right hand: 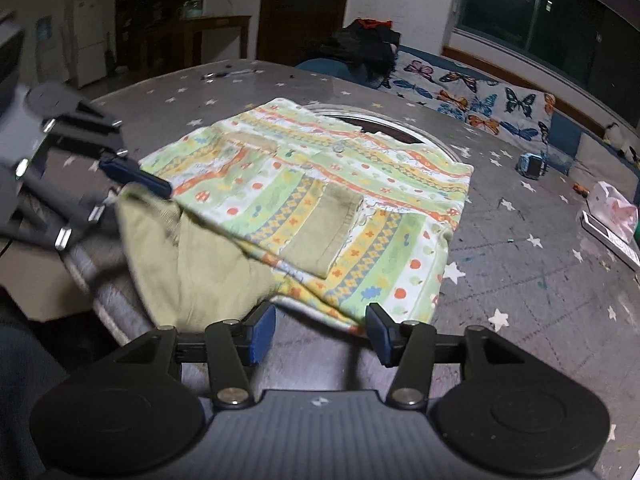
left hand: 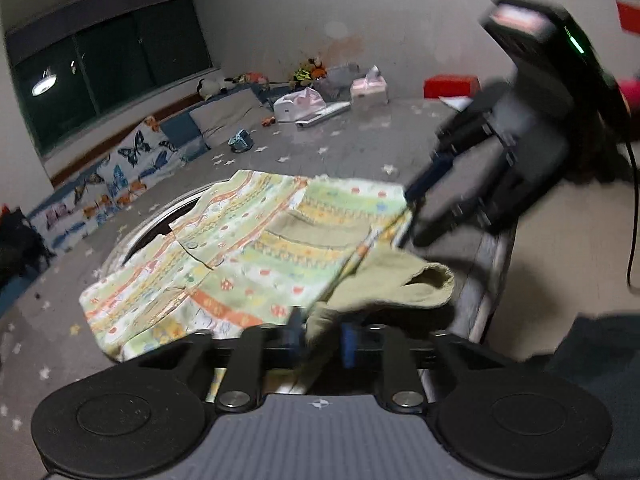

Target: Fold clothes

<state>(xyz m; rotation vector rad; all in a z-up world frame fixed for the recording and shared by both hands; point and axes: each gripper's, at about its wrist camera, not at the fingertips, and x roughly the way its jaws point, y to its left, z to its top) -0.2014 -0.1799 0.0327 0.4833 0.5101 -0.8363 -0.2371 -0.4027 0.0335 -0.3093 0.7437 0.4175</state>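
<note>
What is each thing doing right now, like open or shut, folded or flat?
Patterned garment: partly folded, lying on the mattress.
Olive lining: turned out, hanging toward the mattress edge.
Left gripper: shut on the olive lining.
Right gripper: open, fingers apart at the garment's near edge, holding nothing.
Mattress: bare, star-printed, garment on top.
Window: dark, reflecting a lamp.

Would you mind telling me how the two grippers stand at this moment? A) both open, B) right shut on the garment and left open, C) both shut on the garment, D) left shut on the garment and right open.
D: the left gripper pinches the patterned garment's olive lining, while the right gripper's jaws stand apart.
</note>
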